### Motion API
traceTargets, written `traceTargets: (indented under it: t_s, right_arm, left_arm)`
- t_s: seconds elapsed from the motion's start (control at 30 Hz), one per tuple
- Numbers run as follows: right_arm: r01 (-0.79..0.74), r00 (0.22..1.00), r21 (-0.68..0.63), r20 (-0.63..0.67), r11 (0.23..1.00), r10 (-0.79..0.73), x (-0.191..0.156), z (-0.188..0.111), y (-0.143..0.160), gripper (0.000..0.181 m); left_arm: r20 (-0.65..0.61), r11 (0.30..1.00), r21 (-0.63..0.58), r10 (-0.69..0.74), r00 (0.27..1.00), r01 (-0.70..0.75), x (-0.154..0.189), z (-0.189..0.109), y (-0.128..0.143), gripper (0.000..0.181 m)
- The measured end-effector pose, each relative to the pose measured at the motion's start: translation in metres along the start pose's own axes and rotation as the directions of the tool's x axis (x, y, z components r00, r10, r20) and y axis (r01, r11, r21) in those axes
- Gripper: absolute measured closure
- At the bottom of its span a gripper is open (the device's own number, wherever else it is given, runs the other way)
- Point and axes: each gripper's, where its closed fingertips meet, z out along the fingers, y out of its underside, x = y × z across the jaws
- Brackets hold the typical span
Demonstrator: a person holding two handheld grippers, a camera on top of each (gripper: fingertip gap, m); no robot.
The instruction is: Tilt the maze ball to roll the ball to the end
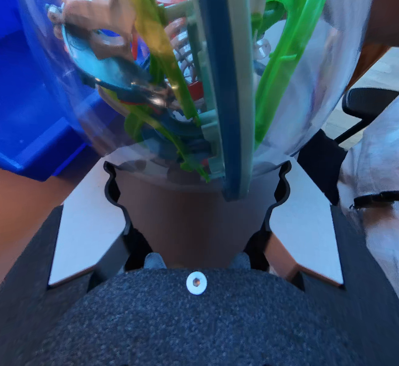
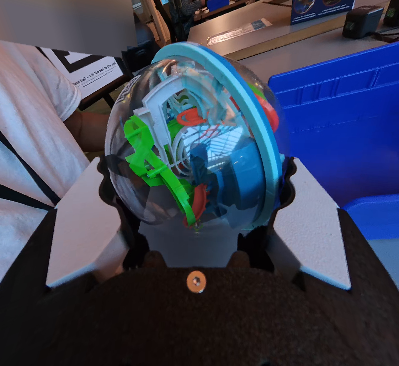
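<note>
Both grippers cradle the maze ball (image 2: 190, 135), lifted clear of the table, its ring (image 2: 254, 118) tilted. Right gripper (image 2: 195, 185) jaws spread wide, pressing the sphere's sides; left gripper (image 1: 197, 172) jaws wide, shell between tips, contact unclear. Small steel ball (image 2: 197, 224) apparently sits low near the green track (image 2: 172, 183); end not identifiable, so the run seems unfinished. Blue bin (image 2: 345, 129) stands just right.

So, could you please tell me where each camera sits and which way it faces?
Left wrist view: on the left gripper, looking along its fingers at the clear plastic maze ball, very close; white sleeve at right.
Right wrist view: on the right gripper, facing the ball, tables beyond; white sleeve at left.
Shared: the ball, blue plastic bin.
</note>
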Motion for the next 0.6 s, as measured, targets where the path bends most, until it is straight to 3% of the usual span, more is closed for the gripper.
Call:
traceTargets:
  t_s: [0.03,0.3,0.6]
  right_arm:
    - [0.005,1.0,0.007,-0.011,1.0,-0.005,-0.002,0.001,0.002,0.027]
    - [-0.101,0.995,0.185,-0.004,0.978,0.103,-0.023,0.007,-0.003,0.028]
    - [-0.062,0.996,0.256,-0.05,0.965,0.078,-0.034,0.005,-0.005,0.027]
  left_arm:
    - [-0.005,1.0,-0.015,0.027,1.0,-0.027,0.0,-0.004,0.0,0.035]
    - [-0.094,0.991,-0.076,0.1,0.991,-0.107,0.006,-0.042,-0.017,0.041]
    - [-0.107,0.972,-0.168,0.148,0.983,-0.164,0.011,-0.048,-0.013,0.037]
